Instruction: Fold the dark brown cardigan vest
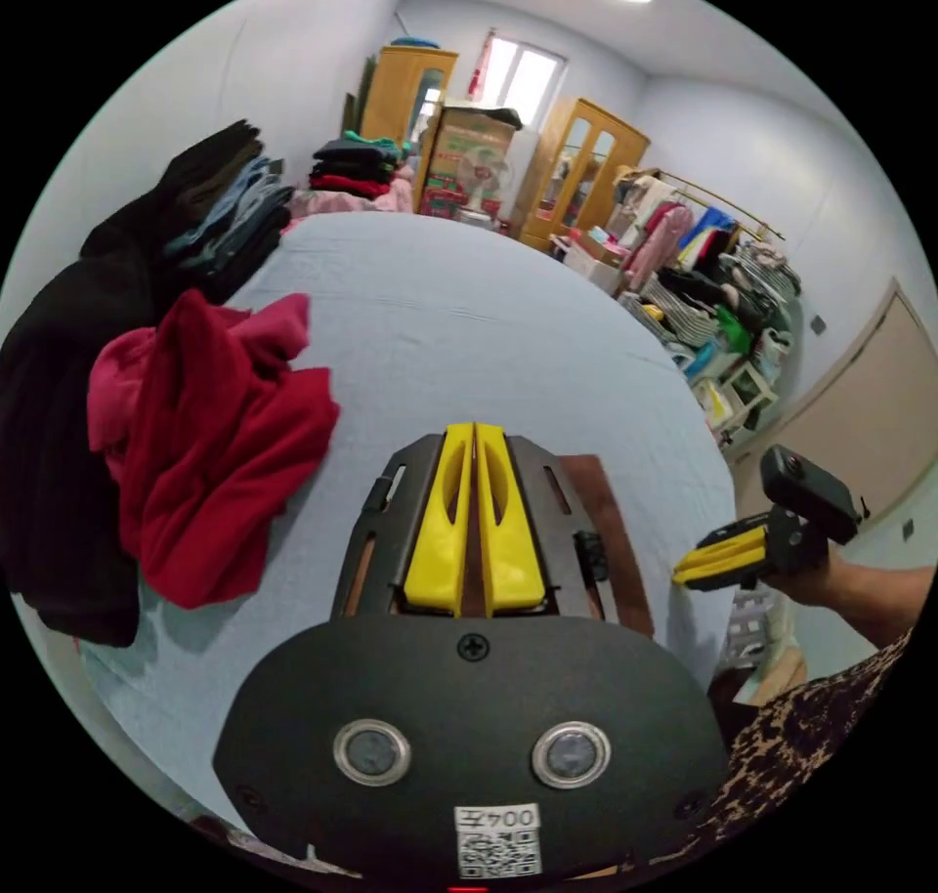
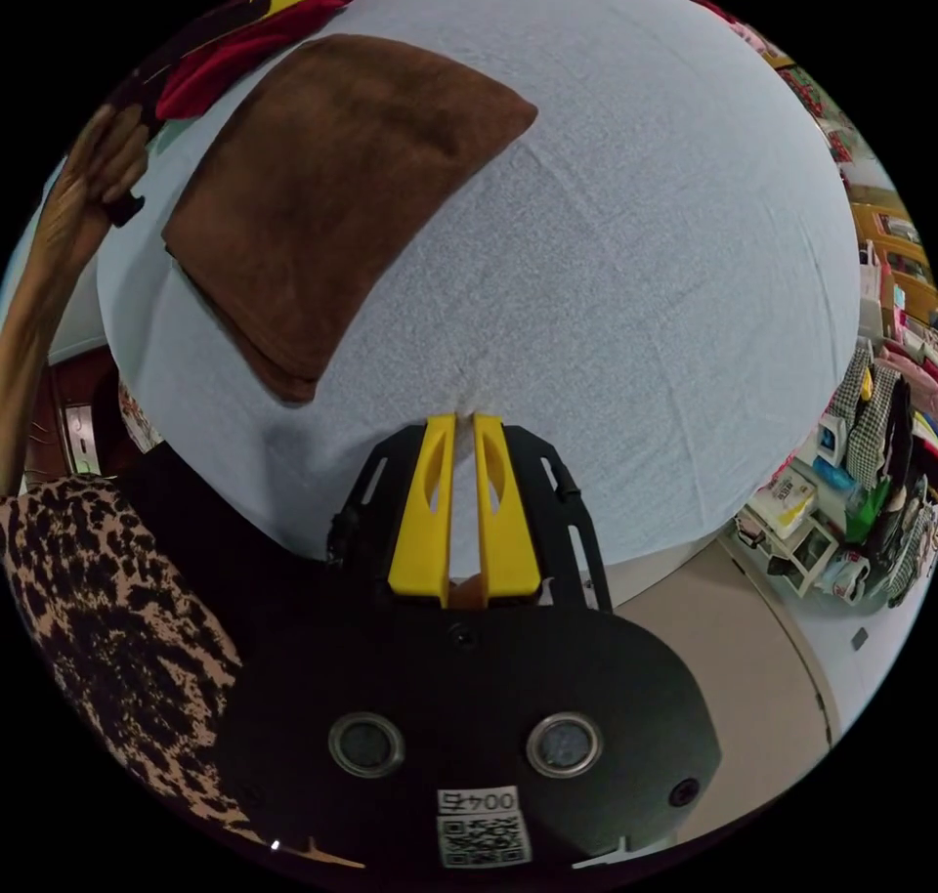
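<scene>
Right gripper point(image 2: 464, 422): the yellow jaws are seen nearly closed, a narrow slit between them, nothing held; the tips rest at or just above the pale blue bed sheet point(image 2: 635, 277). Left gripper point(image 1: 474, 431): the jaws are seen pressed together, empty, poised over the same bed.

The dark brown cardigan vest point(image 2: 332, 190) is shown already folded into a flat, layered rectangle on the sheet, beyond and to the left of the right gripper, apart from it. In the left gripper view a strip of it point(image 1: 611, 531) is seen just beside and partly beneath that gripper.

It is judged soft, limp and light, with a plush, non-slippery nap; a hold at a corner or along the doubled edge, through all layers, is advised, since a single layer would be pulled open.

Farther off, to the left of the left gripper, a heap of red garments point(image 1: 215, 444) is seen.

Printed code stickers are carried on both gripper housings; they are not read off. A cardboard box point(image 1: 467, 155) with printing stands at the far end, too small to make out.
</scene>
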### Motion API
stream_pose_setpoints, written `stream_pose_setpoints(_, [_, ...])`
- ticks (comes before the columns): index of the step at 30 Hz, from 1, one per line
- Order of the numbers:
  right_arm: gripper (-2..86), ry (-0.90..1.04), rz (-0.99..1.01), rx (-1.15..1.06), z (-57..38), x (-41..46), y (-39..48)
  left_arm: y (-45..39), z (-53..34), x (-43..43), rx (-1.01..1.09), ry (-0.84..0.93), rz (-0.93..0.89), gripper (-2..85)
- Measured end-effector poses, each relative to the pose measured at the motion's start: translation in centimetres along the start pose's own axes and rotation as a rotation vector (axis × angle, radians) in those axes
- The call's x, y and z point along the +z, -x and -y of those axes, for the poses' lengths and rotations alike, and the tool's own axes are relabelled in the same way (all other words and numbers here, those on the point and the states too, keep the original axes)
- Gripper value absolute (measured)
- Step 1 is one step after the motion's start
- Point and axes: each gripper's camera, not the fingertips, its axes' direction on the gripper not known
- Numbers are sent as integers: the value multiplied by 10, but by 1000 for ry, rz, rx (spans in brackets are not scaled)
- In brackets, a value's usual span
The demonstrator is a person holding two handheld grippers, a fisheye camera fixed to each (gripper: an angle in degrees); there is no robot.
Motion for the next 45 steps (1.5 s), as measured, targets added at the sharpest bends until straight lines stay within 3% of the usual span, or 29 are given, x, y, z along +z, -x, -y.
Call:
stream_pose_setpoints(4, [29, 1, 11, 9, 0, -5, -2, -61, 3, 41, 163, 94, -122, 3])
stream_pose_setpoints(10, [24, -23, -2, 24, -3, -13, -3, -112, 0, 127, 315, 314, -94, 2])
stream_pose_setpoints(18, [27, -1, 10, 11, -3, -26, -13, -90, -13, 143, 269, 276, -177, 2])
stream_pose_setpoints(25, [33, -38, 45, -4, -12, -40, -31, -81, -58, 76, 85, 257, -234, 2])
stream_pose_setpoints(30, [34, 5, 63, -125, -9, -52, -47, -87, -129, 92, -40, 416, -106, 2])
stream_pose_setpoints(34, [35, 21, 162, -167, -10, -60, -74, -82, -135, 88, -216, 365, -81, 1])
stream_pose_setpoints(45, [3, -17, 422, -397, -23, -84, -136, -135, -156, 67, -416, 334, 42, 2])
